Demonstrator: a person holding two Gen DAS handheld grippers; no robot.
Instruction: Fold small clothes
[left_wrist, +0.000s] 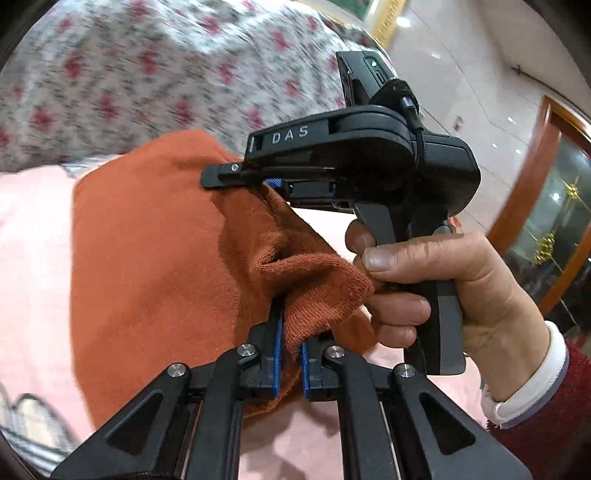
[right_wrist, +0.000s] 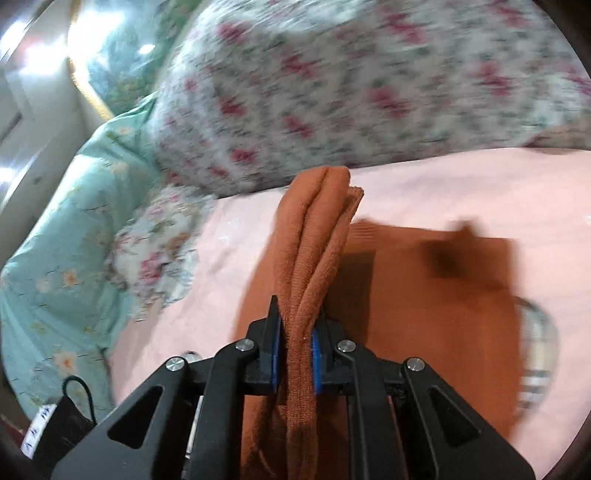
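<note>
An orange knit garment (left_wrist: 155, 258) lies on a pink sheet (left_wrist: 33, 258). My left gripper (left_wrist: 291, 332) is shut on a ribbed edge of the orange garment and lifts it off the sheet. My right gripper (left_wrist: 258, 177) shows in the left wrist view, held by a hand (left_wrist: 436, 280), pinching the same raised edge farther along. In the right wrist view my right gripper (right_wrist: 295, 332) is shut on a bunched fold of the orange garment (right_wrist: 424, 302), which stands up between its blue pads (right_wrist: 274, 354).
A floral quilt (right_wrist: 332, 92) is heaped behind the pink sheet (right_wrist: 461, 184). A mint floral cover (right_wrist: 62, 258) lies at left. A plaid cloth (right_wrist: 539, 350) peeks from under the garment at right. A black strap (right_wrist: 77, 391) sits lower left.
</note>
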